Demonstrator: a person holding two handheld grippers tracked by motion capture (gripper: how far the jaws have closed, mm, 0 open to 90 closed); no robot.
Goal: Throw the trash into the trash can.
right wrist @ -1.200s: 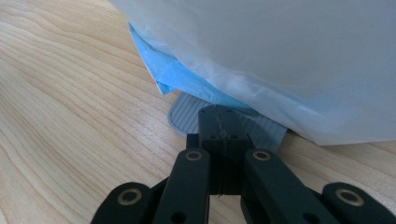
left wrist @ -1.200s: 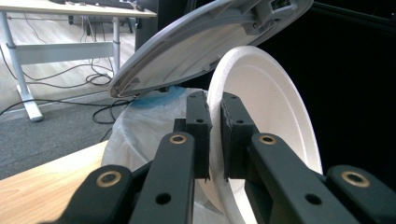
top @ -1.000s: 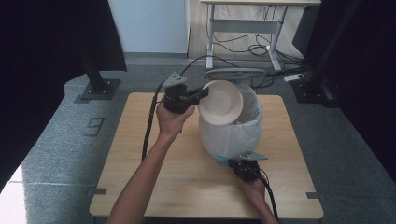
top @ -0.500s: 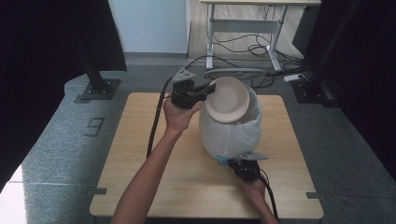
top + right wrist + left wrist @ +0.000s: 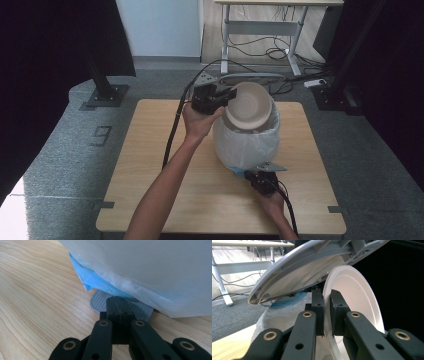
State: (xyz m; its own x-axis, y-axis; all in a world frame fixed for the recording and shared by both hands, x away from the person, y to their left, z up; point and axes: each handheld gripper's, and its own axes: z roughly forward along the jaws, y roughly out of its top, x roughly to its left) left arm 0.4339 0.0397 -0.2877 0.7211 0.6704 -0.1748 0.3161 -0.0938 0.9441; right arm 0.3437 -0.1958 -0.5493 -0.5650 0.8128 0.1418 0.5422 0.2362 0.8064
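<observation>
A white paper plate [image 5: 248, 105] hangs tilted over the mouth of a bin lined with a white bag [image 5: 245, 144]. My left gripper [image 5: 227, 95] is shut on the plate's rim [image 5: 359, 297], one pad on each face. Just above it stands the bin's grey lid [image 5: 297, 272], raised open. At the bin's near foot my right gripper [image 5: 252, 175] is shut, and its tips [image 5: 117, 302] rest on the ribbed grey pedal [image 5: 98, 302].
The bin stands on a wooden table [image 5: 150, 200]. A blue liner edge [image 5: 92, 280] pokes out under the white bag above the pedal. Black stands and a desk frame [image 5: 260, 30] with cables are on the floor behind.
My left hand has carried the plate a little to the right and away, further over the bin's mouth. The right hand has stayed on the pedal.
</observation>
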